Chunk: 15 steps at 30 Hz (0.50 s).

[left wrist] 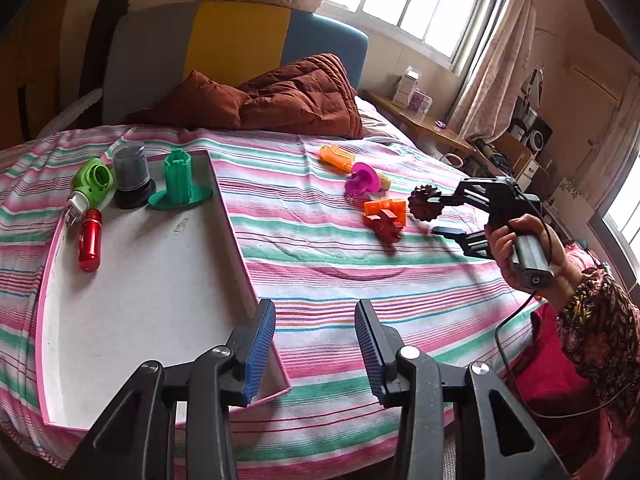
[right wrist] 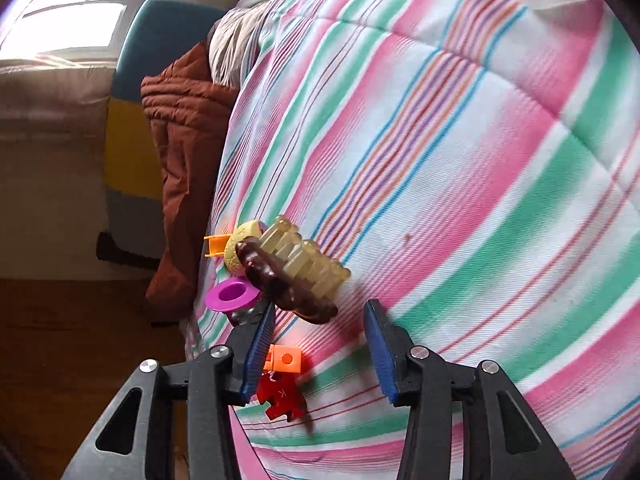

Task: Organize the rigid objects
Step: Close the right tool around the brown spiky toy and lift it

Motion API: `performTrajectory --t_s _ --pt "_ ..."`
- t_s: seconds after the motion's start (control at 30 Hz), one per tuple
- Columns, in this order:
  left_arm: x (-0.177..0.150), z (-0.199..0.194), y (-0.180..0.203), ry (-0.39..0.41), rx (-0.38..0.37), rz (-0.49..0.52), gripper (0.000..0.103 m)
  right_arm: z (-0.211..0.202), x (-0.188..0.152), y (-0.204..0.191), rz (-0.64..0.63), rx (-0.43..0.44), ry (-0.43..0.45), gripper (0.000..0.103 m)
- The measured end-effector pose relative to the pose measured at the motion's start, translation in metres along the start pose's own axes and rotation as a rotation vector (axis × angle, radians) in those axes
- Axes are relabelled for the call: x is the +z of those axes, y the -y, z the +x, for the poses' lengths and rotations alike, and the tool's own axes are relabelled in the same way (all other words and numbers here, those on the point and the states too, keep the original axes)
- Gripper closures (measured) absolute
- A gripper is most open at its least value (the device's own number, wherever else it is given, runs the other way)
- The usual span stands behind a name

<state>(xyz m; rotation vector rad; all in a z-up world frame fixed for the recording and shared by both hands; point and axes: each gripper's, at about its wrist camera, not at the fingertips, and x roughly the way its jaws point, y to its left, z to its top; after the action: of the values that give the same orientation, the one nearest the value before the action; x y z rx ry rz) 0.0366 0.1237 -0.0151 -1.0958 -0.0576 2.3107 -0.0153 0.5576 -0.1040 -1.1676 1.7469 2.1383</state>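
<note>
A white tray with a pink rim lies on the striped bed at left. In it stand a green cylinder toy, a dark grey jar, a green round toy and a red bottle. On the bedspread lie an orange toy, a magenta cup, an orange block and a red puzzle piece. My right gripper is open around a dark brown spiky piece. In the right wrist view this piece hangs just past the gripper. My left gripper is open and empty.
A brown quilt is heaped at the bed's head before a grey, yellow and blue headboard. A wooden bedside table with boxes stands by the window. The person's hand and cable are at right.
</note>
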Motion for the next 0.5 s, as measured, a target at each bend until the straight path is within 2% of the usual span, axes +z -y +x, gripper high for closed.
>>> performTrajectory --t_s 0.1,0.27,0.4,0.5 --pt "-0.001 0.002 0.006 -0.007 -0.005 0.016 0.062 -0.026 -0.003 -0.001 -0.085 -0.094 0.082 0.049" --pt "0.000 0.005 0.016 -0.017 -0.002 0.037 0.062 -0.048 -0.016 -0.030 -0.376 -0.270 0.259 0.049" --pt "-0.001 0.003 0.021 -0.010 0.003 0.052 0.062 -0.044 -0.038 -0.064 -0.615 -0.315 0.297 0.049" --pt "-0.001 0.003 0.022 -0.010 0.009 0.054 0.062 -0.027 -0.058 -0.084 -0.768 -0.343 0.274 0.049"
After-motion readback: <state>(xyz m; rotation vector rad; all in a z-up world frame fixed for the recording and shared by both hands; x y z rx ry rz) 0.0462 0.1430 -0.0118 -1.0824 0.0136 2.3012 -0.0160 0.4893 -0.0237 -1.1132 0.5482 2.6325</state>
